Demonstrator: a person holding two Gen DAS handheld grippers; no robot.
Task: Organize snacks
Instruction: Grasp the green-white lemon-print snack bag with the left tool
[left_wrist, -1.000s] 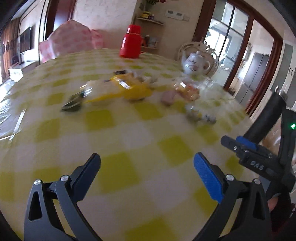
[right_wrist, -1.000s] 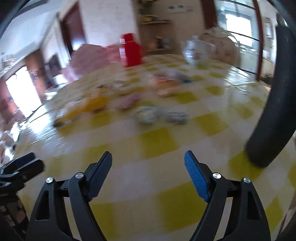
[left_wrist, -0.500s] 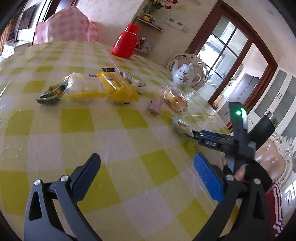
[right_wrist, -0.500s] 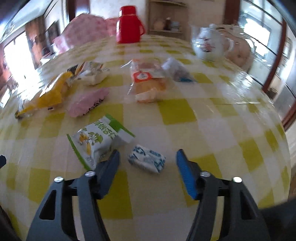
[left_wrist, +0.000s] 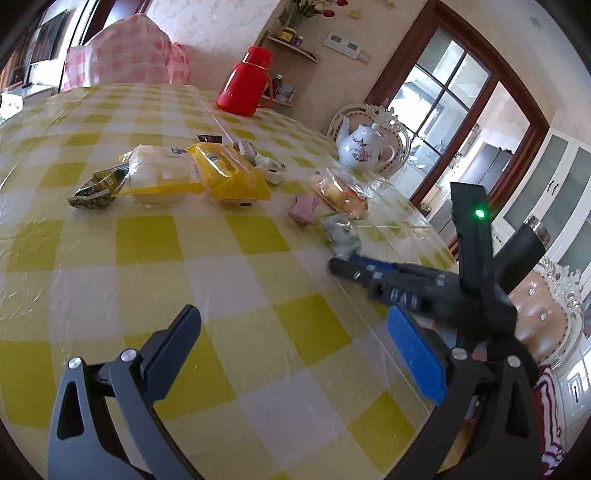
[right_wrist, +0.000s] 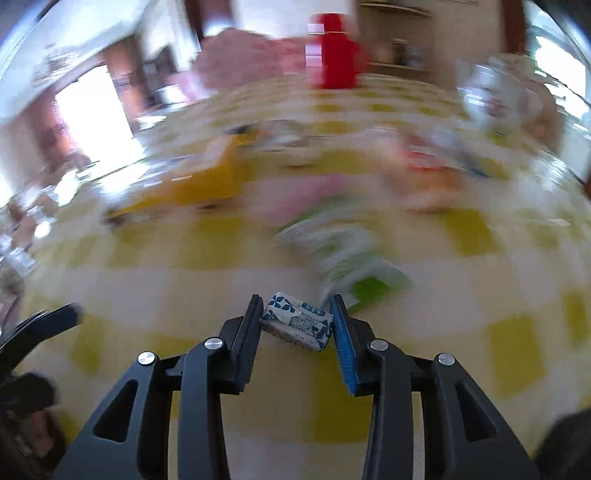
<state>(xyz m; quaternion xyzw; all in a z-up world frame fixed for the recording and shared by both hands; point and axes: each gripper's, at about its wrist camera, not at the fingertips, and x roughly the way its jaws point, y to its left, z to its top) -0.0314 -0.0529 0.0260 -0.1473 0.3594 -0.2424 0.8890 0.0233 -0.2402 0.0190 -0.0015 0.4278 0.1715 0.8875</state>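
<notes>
A small blue-and-white snack packet (right_wrist: 297, 325) lies on the yellow checked tablecloth (right_wrist: 207, 295). My right gripper (right_wrist: 295, 300) is closing its jaws, and both pads touch the packet's ends. From the left wrist view, the right gripper (left_wrist: 345, 266) reaches down just in front of a green-and-white packet (left_wrist: 341, 236). Farther back lie a pink packet (left_wrist: 304, 208), a clear bag of orange cakes (left_wrist: 340, 192), a yellow bag (left_wrist: 225, 171), a white bread bag (left_wrist: 159, 173) and a dark green packet (left_wrist: 96, 186). My left gripper (left_wrist: 291, 312) hangs open over bare cloth.
At the far side of the table stands a red thermos (left_wrist: 245, 86), with a white teapot (left_wrist: 364, 147) at the right. Behind the table is a pink checked cover (left_wrist: 125, 59). A padded chair (left_wrist: 543, 317) sits past the table's right edge.
My right gripper swept forward and down to the small blue-and-white packet and narrowed its jaws around it. The left gripper stayed open and only tilted slightly.
</notes>
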